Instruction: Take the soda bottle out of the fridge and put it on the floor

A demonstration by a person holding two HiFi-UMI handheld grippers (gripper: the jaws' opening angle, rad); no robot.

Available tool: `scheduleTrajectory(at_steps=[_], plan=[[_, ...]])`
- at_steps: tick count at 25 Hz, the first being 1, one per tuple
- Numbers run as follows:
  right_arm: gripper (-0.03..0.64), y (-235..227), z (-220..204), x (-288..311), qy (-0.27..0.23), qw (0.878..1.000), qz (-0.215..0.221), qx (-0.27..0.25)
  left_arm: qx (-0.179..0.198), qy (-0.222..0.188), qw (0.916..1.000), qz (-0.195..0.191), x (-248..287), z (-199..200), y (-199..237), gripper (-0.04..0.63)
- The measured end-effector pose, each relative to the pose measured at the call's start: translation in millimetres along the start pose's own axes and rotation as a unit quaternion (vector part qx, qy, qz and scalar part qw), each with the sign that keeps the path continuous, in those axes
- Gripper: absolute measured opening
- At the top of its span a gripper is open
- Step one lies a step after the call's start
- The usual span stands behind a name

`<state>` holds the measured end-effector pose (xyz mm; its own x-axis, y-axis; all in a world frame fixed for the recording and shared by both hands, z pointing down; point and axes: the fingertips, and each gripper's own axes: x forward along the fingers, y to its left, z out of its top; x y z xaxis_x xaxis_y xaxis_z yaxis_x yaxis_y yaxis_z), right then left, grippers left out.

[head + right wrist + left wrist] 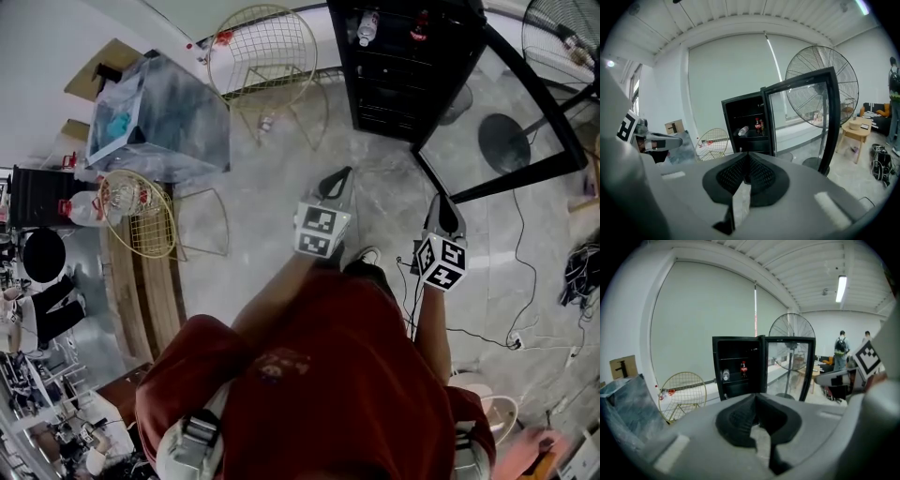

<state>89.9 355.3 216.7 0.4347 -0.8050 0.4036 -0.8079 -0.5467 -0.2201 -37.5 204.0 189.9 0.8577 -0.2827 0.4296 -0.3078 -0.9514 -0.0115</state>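
Item 1: soda bottle, dark with a red label. It stands upright on an upper shelf inside the fridge, on the far side of the room, well apart from both grippers.

Item 2: clear bottle, lying on its side on the same shelf, just left of the soda bottle.

Item 3: fridge, black, with its glass door swung wide open to the right.

Item 4: my left gripper. The jaws are closed together with nothing between them. It points towards the fridge front from the near floor area.

Item 5: my right gripper. The jaws are closed and empty. It is held beside the left one, on the door side.

Item 6: gold wire chair, left of the fridge against the far wall.

Item 7: standing fan, behind the open door.

Item 8: grey plastic-wrapped block, further left of the chair.

Item 9: small wooden table, on the right past the door.

Item 10: grey marbled floor, between me and the fridge.
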Motion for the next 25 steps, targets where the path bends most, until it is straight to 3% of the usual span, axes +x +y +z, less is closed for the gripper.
scheduleTrajectory(at_steps=[16, 25], plan=[[0.002, -18, 10, 38, 0.007, 1.0, -0.004, -0.005, -0.004, -0.005, 0.9999, -0.014, 51, 15, 9, 0.0], [0.002, -6, 48, 106, 0.007, 1.0, -0.003, -0.019, -0.007, -0.012, 0.9997, -0.019, 98, 41, 58, 0.0]])
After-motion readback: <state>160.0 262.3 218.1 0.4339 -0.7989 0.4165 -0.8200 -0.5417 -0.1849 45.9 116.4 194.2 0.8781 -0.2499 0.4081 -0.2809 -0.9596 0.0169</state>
